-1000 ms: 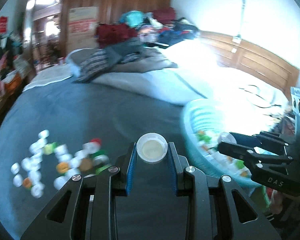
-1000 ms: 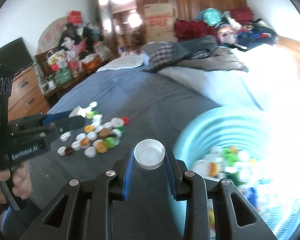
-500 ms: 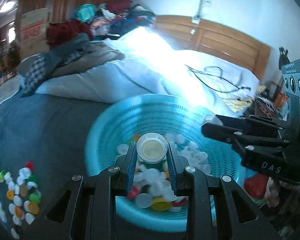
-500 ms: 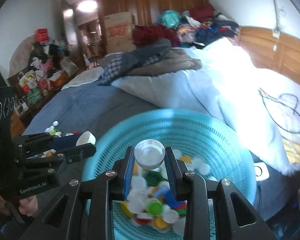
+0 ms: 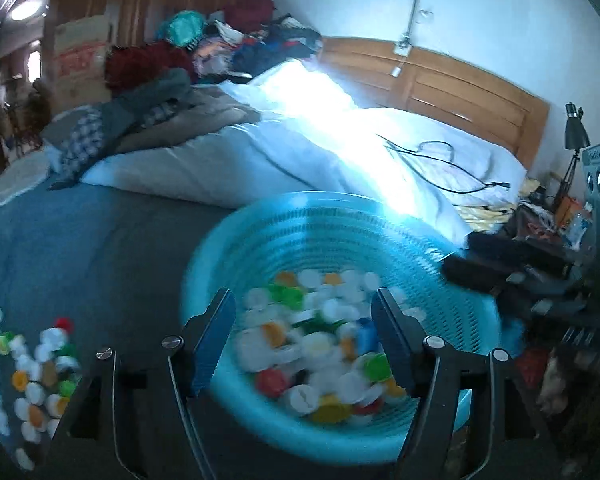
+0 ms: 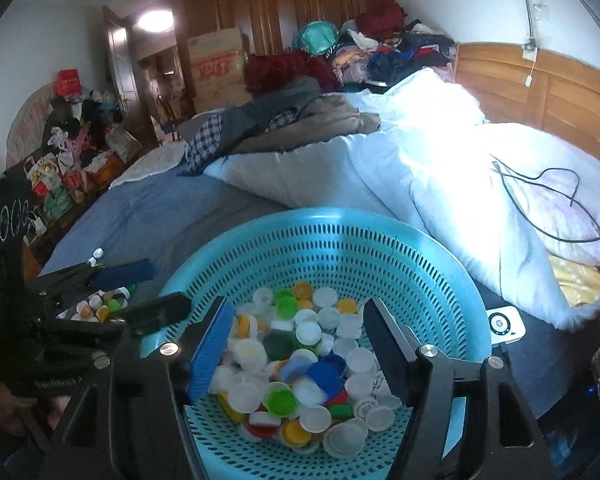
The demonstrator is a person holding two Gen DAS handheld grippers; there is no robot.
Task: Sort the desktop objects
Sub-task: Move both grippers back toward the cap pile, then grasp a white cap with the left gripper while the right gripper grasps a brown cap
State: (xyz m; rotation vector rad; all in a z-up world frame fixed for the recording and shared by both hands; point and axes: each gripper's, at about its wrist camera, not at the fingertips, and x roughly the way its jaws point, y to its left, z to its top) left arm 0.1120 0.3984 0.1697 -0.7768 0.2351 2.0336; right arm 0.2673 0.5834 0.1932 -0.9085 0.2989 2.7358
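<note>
A turquoise perforated basket (image 6: 340,240) stands on the grey-blue bed cover and holds several bottle caps (image 6: 300,372) in white, green, yellow, blue and red. My right gripper (image 6: 296,320) hangs over the basket, its jaws opening with nothing between them. My left gripper (image 5: 304,320) is also over the basket (image 5: 332,216), jaws opening and empty. The right wrist view shows the left gripper (image 6: 148,292) at the basket's left rim. In the left wrist view, the right gripper (image 5: 500,276) is at the basket's right rim. Loose caps (image 5: 32,372) lie on the cover to the left.
A white duvet (image 6: 420,168) with a black cable (image 6: 540,184) lies behind the basket. Piled clothes (image 6: 300,116) are further back, and a wooden headboard (image 5: 460,92) at the right. A small white device (image 6: 505,326) sits by the basket's right side. A lamp (image 5: 576,128) stands over a cluttered nightstand.
Both grippers swung right from over the bed cover to over the basket, each shut on a white cap. Now both jaws stand apart and the caps are gone from them.
</note>
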